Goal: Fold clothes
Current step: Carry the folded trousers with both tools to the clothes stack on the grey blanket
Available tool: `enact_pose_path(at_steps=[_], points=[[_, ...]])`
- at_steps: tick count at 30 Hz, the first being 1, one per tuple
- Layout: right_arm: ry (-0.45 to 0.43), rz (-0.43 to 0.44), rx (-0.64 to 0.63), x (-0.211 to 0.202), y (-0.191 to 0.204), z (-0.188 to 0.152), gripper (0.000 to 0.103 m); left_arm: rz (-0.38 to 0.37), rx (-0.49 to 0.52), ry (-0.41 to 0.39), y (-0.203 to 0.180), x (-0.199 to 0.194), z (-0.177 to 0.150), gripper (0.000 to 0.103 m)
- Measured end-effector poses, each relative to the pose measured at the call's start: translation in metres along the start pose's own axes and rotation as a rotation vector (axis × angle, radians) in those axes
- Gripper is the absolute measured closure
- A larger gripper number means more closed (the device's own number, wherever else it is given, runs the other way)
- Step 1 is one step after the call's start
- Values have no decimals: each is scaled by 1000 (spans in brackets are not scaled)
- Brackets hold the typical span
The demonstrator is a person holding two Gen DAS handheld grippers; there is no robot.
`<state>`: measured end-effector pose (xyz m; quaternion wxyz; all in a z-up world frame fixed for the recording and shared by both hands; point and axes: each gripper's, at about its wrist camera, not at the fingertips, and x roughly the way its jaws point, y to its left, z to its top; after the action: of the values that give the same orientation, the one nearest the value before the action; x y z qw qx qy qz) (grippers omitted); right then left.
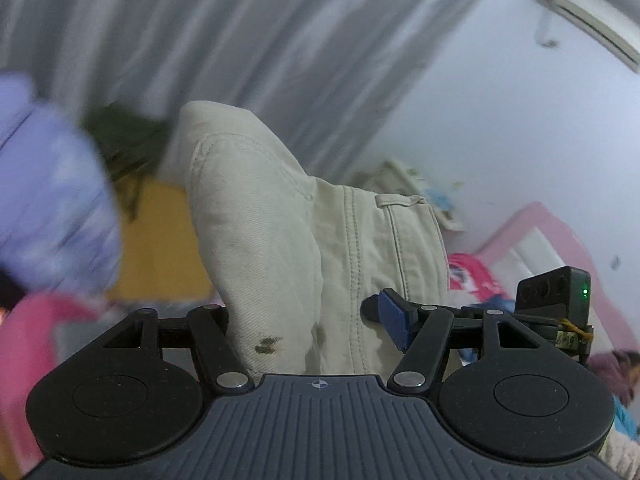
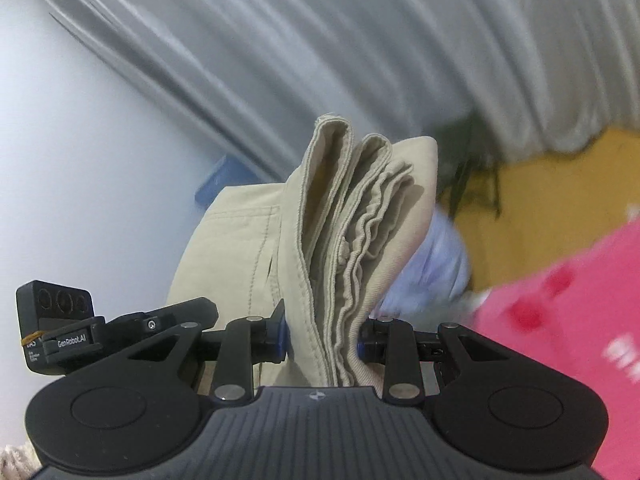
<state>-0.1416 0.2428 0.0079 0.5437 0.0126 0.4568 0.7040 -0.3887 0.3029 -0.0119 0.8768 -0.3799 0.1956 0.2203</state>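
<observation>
Beige trousers [image 1: 304, 216] hang bunched in the left wrist view, held up in the air, with a belt loop and seams showing. My left gripper [image 1: 308, 320] is shut on them: the blue right pad [image 1: 394, 320] presses the waistband side, while the left finger is hidden behind the cloth. In the right wrist view the same trousers [image 2: 348, 232] stand as a stack of several folded layers. My right gripper [image 2: 322, 340] is shut on that stack, with both pads tight against its sides.
A grey curtain [image 1: 224, 40] and white wall fill the background. A lilac garment [image 1: 52, 200] blurs at the left, with pink cloth [image 2: 560, 300] at the right and an orange surface [image 2: 540, 200] behind. A pink headboard [image 1: 552, 236] and a wall air conditioner [image 1: 584, 12] are also in view.
</observation>
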Motion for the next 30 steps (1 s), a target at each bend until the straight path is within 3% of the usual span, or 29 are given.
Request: enact_pose_path(at_steps=[5,11,15,20,26,30], points=[[88,-3,42,66,-13,-26,70,62,-78,34,56,12,-26,39],[131,-14,58,102,-22,-40,70,50,-130,48,91,26,-50,39],[178,-34,118,113,-46,-74,71,76,-198,113,119,36,-75,40],[164,-11,198,103,-61,-98,70,95,-155,73,125,36,-88,40],[148,13,52,93,-24,-79,70,58,-159,12,131,21,-83,39],[187,-27,38,103,-32,-85,71,74,-248,31,146,29,-100,42]])
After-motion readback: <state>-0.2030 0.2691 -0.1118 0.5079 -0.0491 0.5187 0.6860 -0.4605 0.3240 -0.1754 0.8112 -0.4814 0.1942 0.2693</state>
